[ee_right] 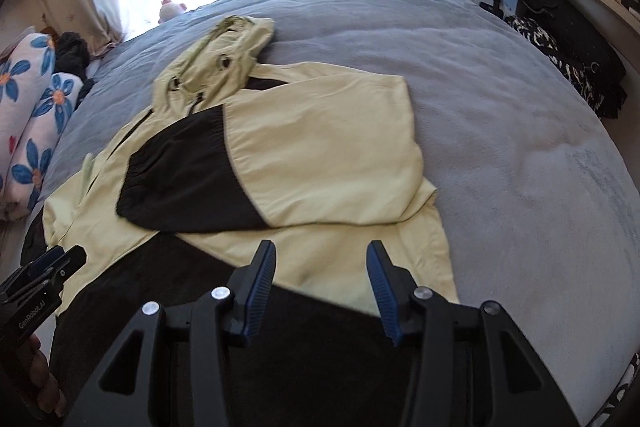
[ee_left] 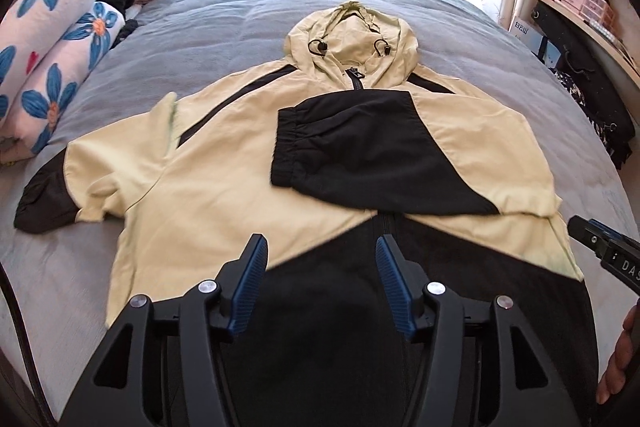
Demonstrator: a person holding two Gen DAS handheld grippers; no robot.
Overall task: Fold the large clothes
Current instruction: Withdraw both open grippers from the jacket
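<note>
Fleecy grey bedspread [ee_left: 168, 39]; crinkled yellow-black hooded jacket [ee_left: 224, 179].

Left tool [ee_left: 320, 247] up close: matte black frame, two angled fingers faced with ribbed blue pads [ee_left: 250, 283], and round silver screws [ee_left: 207, 286] shining at the linkage joints, triangular cut-outs in the outer arms. Right tool [ee_right: 320, 253], same build: black body, blue ribbed pads [ee_right: 260, 291], silver screw heads [ee_right: 221, 293]. At the edge of the right view, the other tool's black side carries white lettering, "GenRobot.AI". From the left view, white letters "DAS" show on the right tool's casing. Fingers of a hand [ee_left: 618, 359] peek in beside it.
</note>
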